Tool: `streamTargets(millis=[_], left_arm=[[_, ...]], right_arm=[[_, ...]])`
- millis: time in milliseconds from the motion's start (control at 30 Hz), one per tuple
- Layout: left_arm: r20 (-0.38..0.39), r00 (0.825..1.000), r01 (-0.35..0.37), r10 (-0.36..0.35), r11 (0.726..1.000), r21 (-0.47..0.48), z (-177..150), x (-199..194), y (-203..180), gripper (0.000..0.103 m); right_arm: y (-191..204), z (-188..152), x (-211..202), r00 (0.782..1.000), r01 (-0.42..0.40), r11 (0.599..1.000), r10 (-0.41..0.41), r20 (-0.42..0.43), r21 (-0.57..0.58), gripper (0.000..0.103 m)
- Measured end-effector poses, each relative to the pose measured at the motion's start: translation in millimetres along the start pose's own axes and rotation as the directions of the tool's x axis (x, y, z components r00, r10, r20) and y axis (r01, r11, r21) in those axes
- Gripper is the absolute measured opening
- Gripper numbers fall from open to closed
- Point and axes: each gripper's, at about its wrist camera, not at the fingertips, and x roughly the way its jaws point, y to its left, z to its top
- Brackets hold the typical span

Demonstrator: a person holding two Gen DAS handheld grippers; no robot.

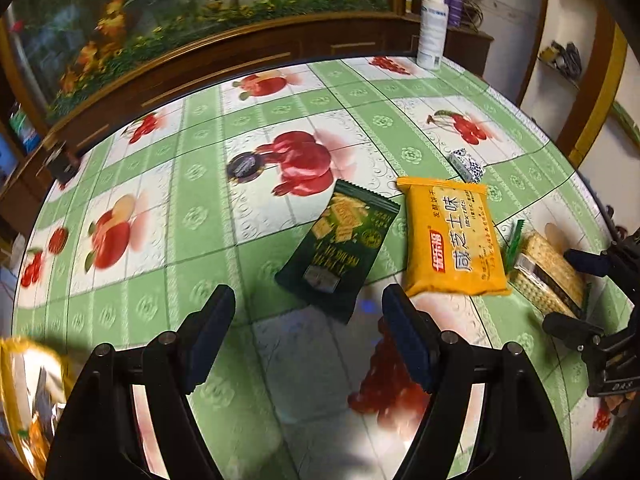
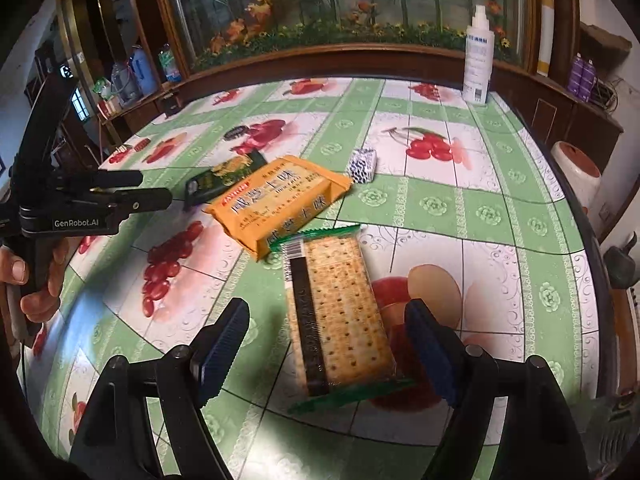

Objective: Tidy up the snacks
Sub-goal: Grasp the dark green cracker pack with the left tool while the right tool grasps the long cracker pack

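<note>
A dark green snack pack (image 1: 340,248) lies on the table just beyond my open, empty left gripper (image 1: 308,316). An orange biscuit pack (image 1: 452,240) lies right of it; it also shows in the right wrist view (image 2: 280,200). A clear pack of crackers with green ends (image 2: 340,312) lies between the open fingers of my right gripper (image 2: 328,336), untouched by the pads. That cracker pack also shows in the left wrist view (image 1: 548,276), with the right gripper (image 1: 568,288) around it. A small blue-and-white packet (image 2: 363,165) lies farther back.
The round table (image 2: 440,204) has a green fruit-print cloth. A white spray bottle (image 2: 477,60) stands at its far edge. A dark round lid (image 1: 244,166) lies on the cloth. A gold-rimmed container (image 1: 28,392) sits at my near left. A wooden cabinet stands behind.
</note>
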Motion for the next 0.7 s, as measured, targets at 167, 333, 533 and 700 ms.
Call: streamTargets(millis=[167, 333, 533, 700], left_arm=[[-0.019, 0.999, -0.031, 0.032, 0.998, 0.057, 11, 23, -17, 0.076], [-0.009, 0.999, 0.031, -0.031, 1.0, 0.003, 18, 29, -12, 0.045], [0.006, 1.0, 0.009, -0.01, 0.999, 0.05, -4, 12, -19, 0.043], [0.003, 1.0, 0.004, -0.004, 1.0, -0.024, -41, -21, -6, 0.042]], right_arm=[[-2, -2, 4, 0.999, 0.034, 0.999, -0.034, 0.004, 0.005, 0.069], [2, -3, 3, 0.998, 0.063, 0.998, -0.063, 0.007, -0.004, 0.049], [8, -11, -5, 1.0, 0.02, 0.998, -0.021, 0.023, 0.051, 0.048], [21, -21, -14, 0.998, -0.054, 0.995, 0.051, 0.031, 0.088, 0.048]])
